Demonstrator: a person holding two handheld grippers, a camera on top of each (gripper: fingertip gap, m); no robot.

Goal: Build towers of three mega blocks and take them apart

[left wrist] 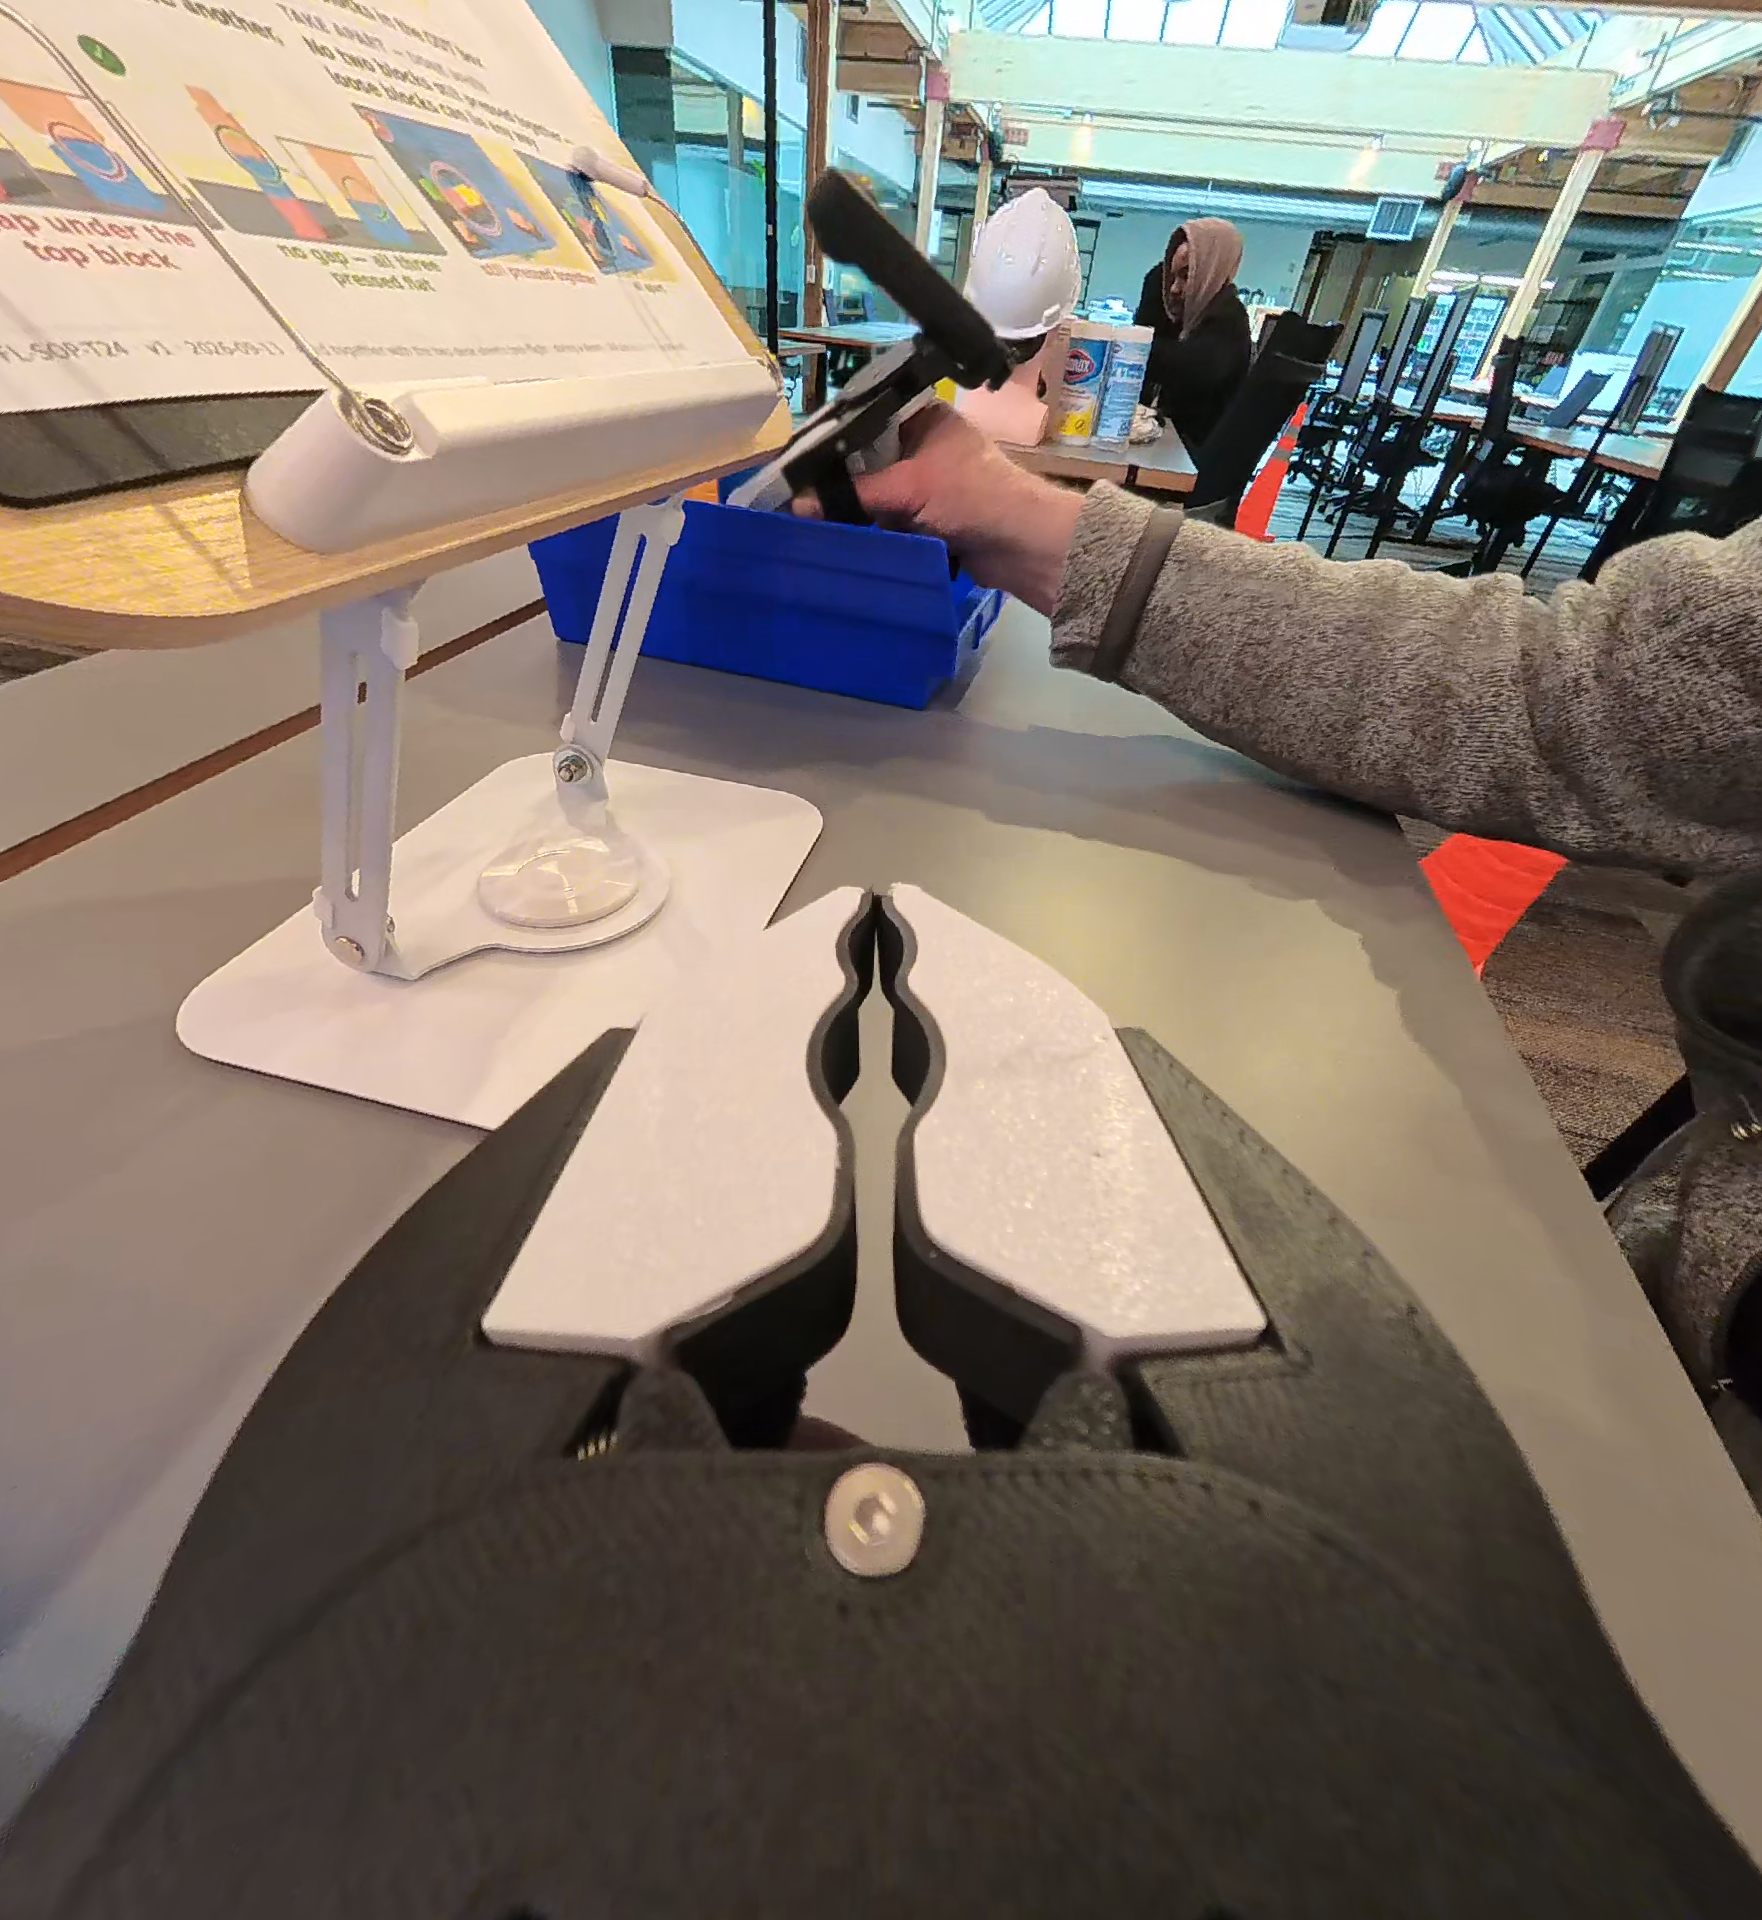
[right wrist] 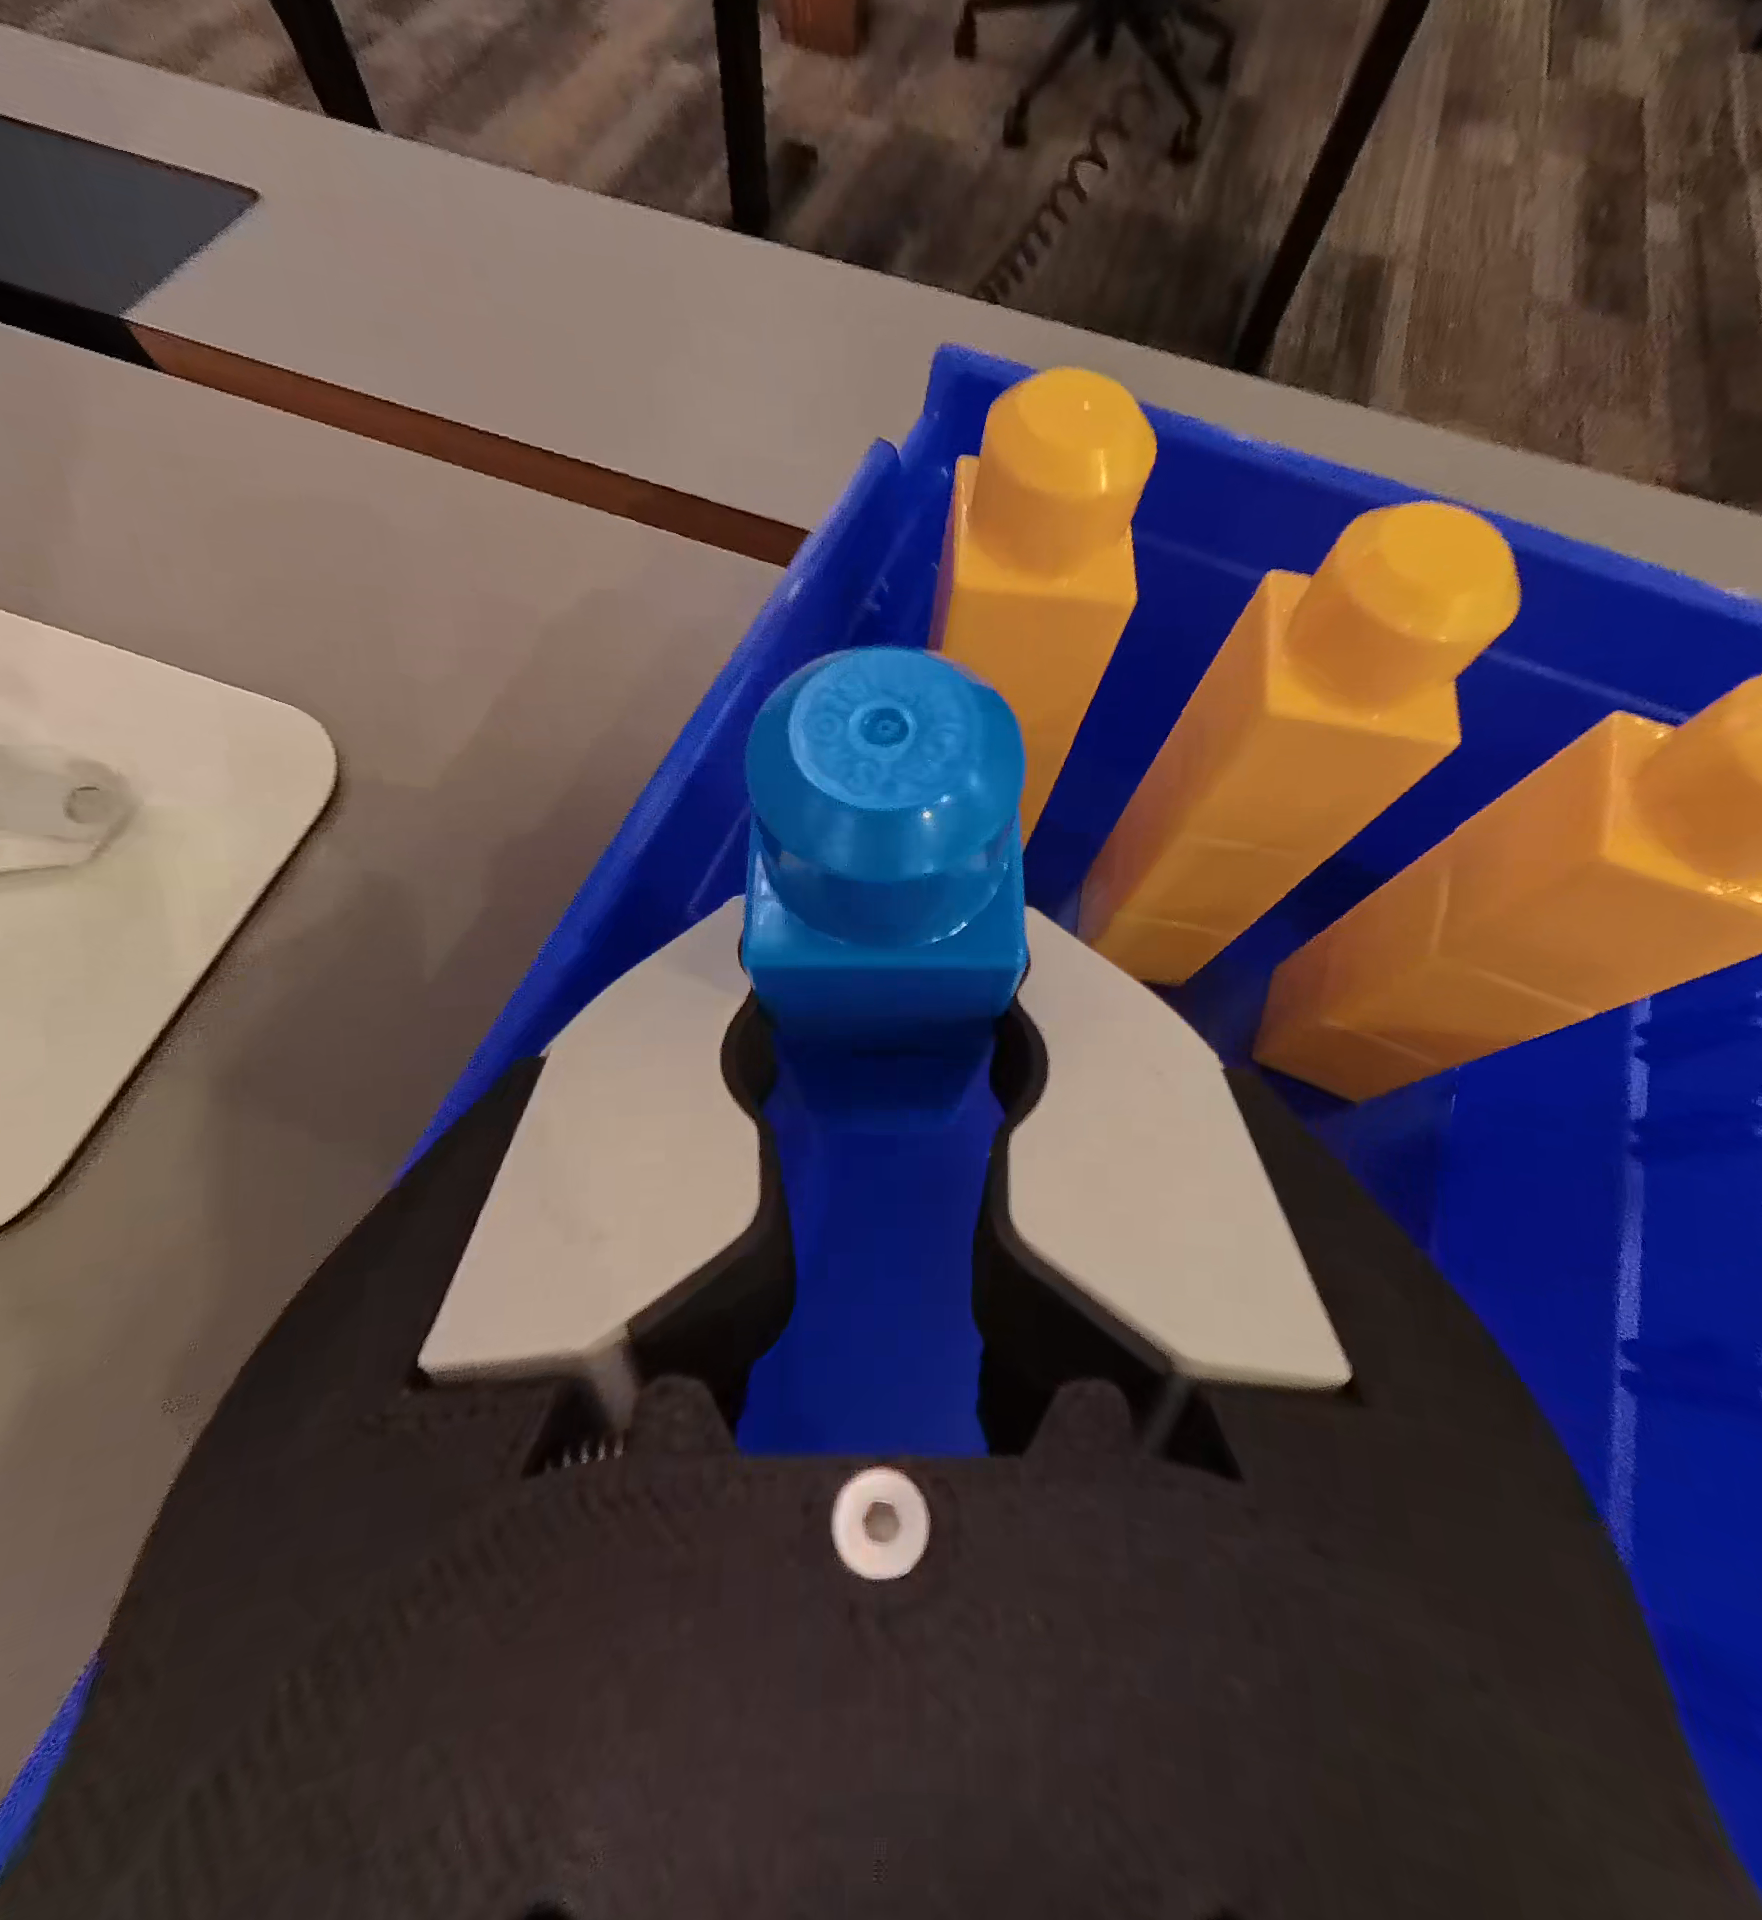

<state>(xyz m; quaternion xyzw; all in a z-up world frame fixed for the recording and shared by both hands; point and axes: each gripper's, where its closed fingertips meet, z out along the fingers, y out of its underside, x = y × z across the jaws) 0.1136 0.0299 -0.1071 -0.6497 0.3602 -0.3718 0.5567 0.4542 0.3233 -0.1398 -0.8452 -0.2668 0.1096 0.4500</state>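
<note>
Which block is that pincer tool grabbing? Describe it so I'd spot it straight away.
Find the blue bin on the grey table. Three orange towers stand in a row inside it. In front of the leftmost one, the right gripper pinches a blue block with a round stud on top, the only non-orange piece there.

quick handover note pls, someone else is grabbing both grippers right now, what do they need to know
Left gripper: shut on nothing, low over the grey table beside the white stand base.
Right gripper: closed on a blue block, stud up, over the blue bin.
Three orange towers stand side by side in the bin; each looks like three stacked blocks.
Done: apparently those three towers. No other loose blocks are in view.
Left: probably carry the blue block on to its next spot. Whether this is the build or take-apart phase cannot be told, so check the instruction sheet on the stand.
</note>
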